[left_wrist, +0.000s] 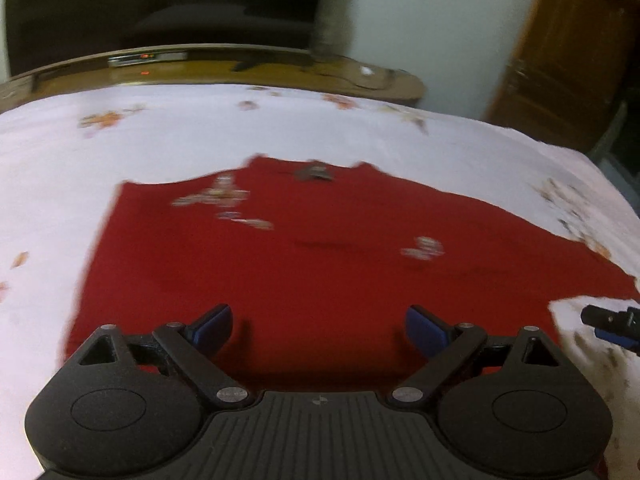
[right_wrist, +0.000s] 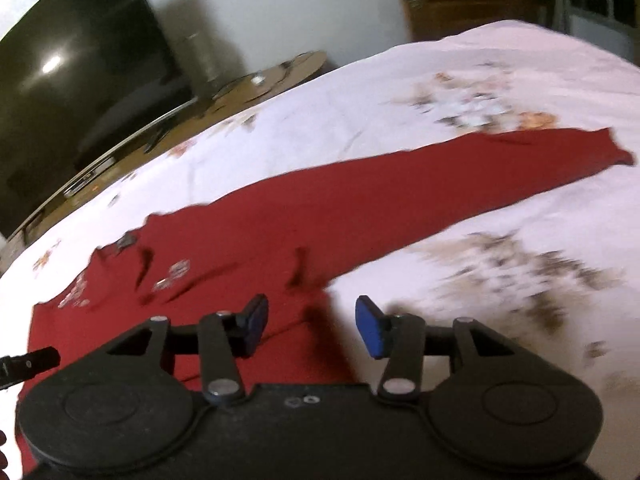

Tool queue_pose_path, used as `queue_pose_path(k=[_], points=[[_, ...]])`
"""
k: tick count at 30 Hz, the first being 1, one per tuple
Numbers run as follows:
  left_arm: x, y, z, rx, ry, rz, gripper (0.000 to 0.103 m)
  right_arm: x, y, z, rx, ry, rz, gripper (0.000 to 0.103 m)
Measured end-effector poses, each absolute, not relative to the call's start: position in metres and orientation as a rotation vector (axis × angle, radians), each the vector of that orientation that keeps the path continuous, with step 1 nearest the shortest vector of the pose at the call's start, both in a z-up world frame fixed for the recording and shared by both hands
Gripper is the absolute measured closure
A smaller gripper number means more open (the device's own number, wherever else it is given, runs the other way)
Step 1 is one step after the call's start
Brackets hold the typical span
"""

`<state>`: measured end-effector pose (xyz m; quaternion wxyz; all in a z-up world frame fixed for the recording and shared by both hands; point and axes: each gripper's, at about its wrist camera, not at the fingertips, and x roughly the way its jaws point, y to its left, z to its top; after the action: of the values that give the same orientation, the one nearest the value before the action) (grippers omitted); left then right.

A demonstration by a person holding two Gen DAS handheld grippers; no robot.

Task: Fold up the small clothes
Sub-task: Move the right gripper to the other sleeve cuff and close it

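Note:
A red long-sleeved top with small pale prints lies flat on the bed, its collar at the far side. My left gripper hovers over the top's near part, jaws wide open with nothing gripped. In the right wrist view the same top runs across the bed, one sleeve stretched out to the far right. My right gripper is open above the top's near edge; red cloth lies below the gap, and the pads do not press it. Each gripper's tip shows in the other's view: right gripper, left gripper.
The bed is covered by a white sheet with floral prints. Beyond its far edge stands a low wooden cabinet with a dark television on it. A brown wooden door is at the far right.

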<state>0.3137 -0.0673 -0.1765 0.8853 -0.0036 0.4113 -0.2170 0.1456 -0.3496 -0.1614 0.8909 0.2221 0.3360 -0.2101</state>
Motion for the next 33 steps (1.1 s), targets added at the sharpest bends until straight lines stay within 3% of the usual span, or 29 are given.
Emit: queue_pose_path(k=[16, 30, 33], points=[[0.303, -0.225, -0.185, 0.024, 0.871, -0.474, 0.01, 0.112, -0.511, -0.177, 0.551, 0.68, -0.596, 0.056], [0.318, -0.268, -0.203, 0.071, 0.894, -0.415, 0.01, 0.1, -0.61, -0.192, 0.669, 0.645, -0.72, 0.058], [0.321, -0.271, -0.208, 0.085, 0.894, -0.407, 0.01, 0.103, -0.621, -0.194, 0.67, 0.629, -0.748, 0.067]])
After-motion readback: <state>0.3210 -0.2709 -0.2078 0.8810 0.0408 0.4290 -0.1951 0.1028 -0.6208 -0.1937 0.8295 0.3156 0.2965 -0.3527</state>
